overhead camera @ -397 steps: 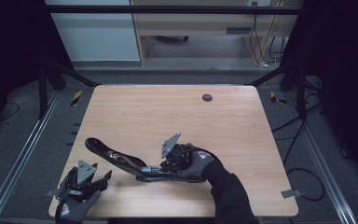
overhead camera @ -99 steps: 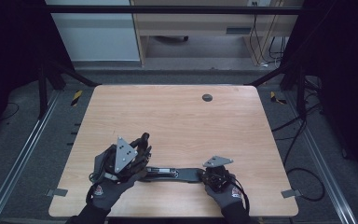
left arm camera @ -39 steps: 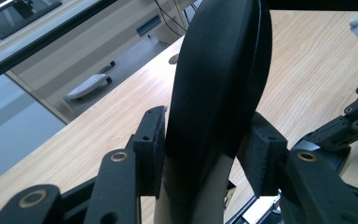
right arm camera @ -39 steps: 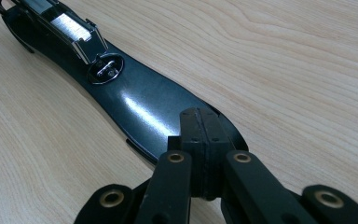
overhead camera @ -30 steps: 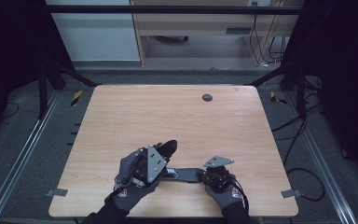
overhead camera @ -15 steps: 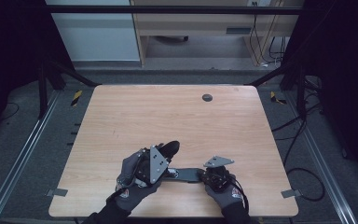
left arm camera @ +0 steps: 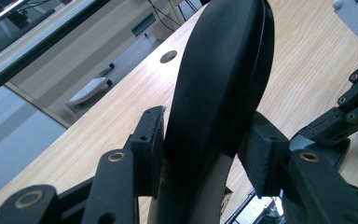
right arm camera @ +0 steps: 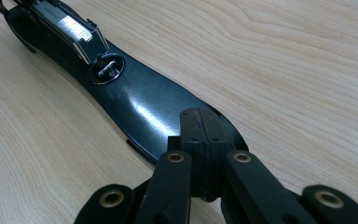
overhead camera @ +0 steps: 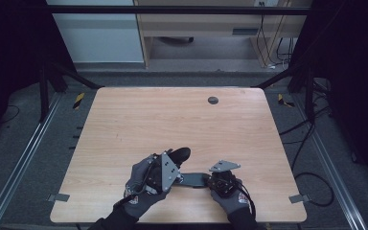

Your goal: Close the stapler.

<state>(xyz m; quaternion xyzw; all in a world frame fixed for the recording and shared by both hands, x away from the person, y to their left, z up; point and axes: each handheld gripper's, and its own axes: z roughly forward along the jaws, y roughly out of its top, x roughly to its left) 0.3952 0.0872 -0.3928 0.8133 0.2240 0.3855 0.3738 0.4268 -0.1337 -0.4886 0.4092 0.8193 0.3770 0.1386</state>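
The black stapler [overhead camera: 191, 178] lies low in the high view, a little left of centre along the bottom edge of the counter [overhead camera: 172, 120], stretched between the two hands. Its hinged top arm [left arm camera: 223, 79] is swung up and stands nearly upright in the middle of the left gripper view, while the flat base [right arm camera: 140, 105] runs from the centre toward the upper left of the right gripper view, with the shiny staple channel [right arm camera: 70, 28] laid bare at that corner.

The left tool [left arm camera: 205, 158] is clamped on the raised arm, pads pressing both flanks low down near the hinge. The right tool [right arm camera: 200, 140] has its jaws clenched together with nothing between them, its tip pressed down on the near end of the base to pin it flat.

The stapler looks rigid and moderately weighty, with a glossy, probably slippery shell (the sheen on the base suggests smooth plastic or lacquered metal). The arm likely pivots stiffly against a spring, so a grip on its narrow sides near the hinge seems safest, with the base held down at its far, flat end.
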